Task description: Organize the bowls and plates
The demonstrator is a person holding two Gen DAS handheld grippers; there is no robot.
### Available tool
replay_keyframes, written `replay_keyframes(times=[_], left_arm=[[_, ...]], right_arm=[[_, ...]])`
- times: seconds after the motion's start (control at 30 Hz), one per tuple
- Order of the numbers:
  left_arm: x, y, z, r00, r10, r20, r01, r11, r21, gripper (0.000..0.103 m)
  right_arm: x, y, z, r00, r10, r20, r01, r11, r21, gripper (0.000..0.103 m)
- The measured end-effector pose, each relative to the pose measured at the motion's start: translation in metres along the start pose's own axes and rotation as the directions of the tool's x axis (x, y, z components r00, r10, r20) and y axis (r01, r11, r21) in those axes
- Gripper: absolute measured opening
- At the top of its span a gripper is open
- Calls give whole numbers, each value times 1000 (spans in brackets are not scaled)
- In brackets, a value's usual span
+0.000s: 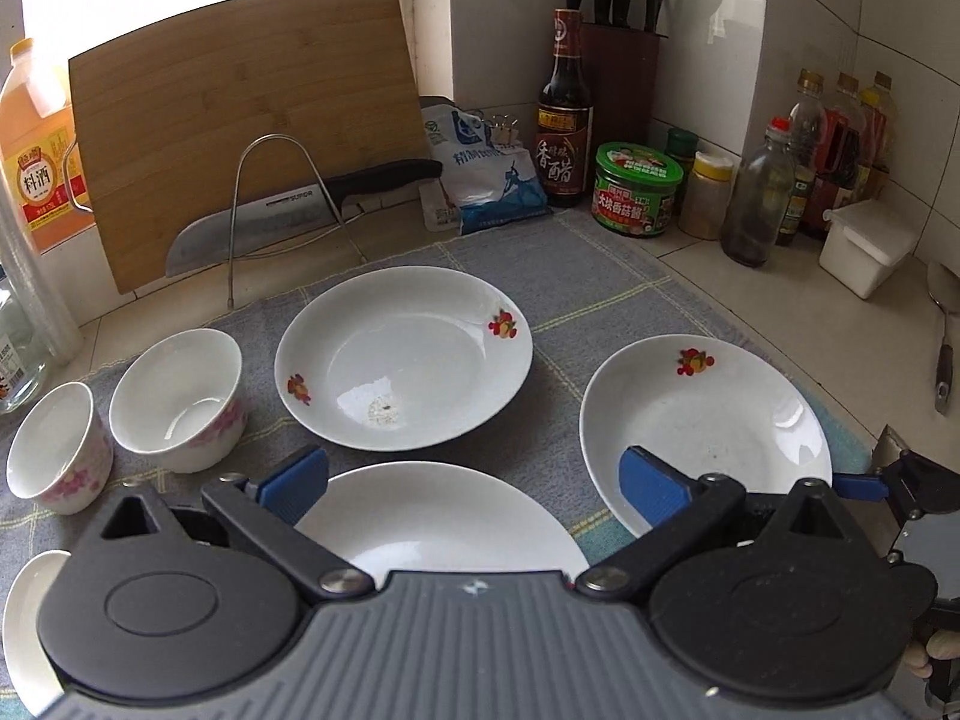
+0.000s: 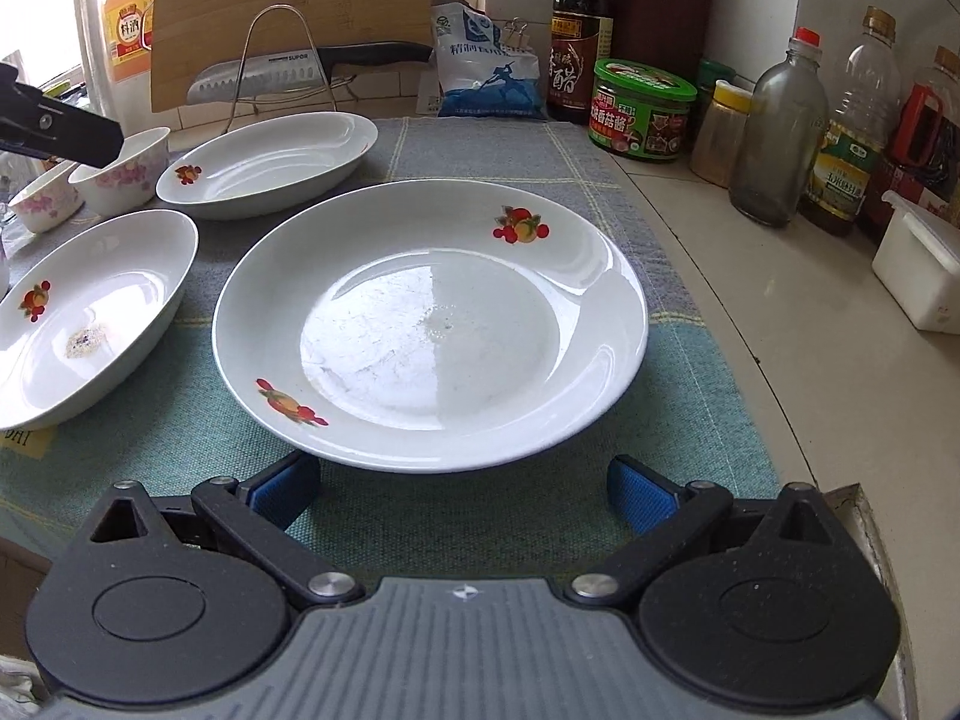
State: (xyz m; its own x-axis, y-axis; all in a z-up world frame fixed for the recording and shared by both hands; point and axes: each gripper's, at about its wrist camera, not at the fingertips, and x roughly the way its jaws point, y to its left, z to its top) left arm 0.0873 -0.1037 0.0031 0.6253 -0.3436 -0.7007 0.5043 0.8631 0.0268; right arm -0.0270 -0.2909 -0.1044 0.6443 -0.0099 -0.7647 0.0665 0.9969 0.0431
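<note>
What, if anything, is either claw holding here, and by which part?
Nothing is held. The left claw and right claw are both open and empty above the plates.

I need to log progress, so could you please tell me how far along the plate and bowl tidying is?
Nothing looks stacked yet. Three plates lie separately on the cloth: the far plate, the near plate and the right-hand plate. Two floral bowls stand side by side. Both the left gripper and right gripper are open and empty, the right one facing its plate. All gathering remains.
</note>
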Motion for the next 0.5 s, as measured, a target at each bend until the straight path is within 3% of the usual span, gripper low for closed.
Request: replay_keyframes(times=[0.5], left_arm=[[79, -64, 45, 989, -95, -111, 116, 973, 201, 102]], right_arm=[[7, -23, 0, 987, 139, 77, -127, 982, -142, 103]])
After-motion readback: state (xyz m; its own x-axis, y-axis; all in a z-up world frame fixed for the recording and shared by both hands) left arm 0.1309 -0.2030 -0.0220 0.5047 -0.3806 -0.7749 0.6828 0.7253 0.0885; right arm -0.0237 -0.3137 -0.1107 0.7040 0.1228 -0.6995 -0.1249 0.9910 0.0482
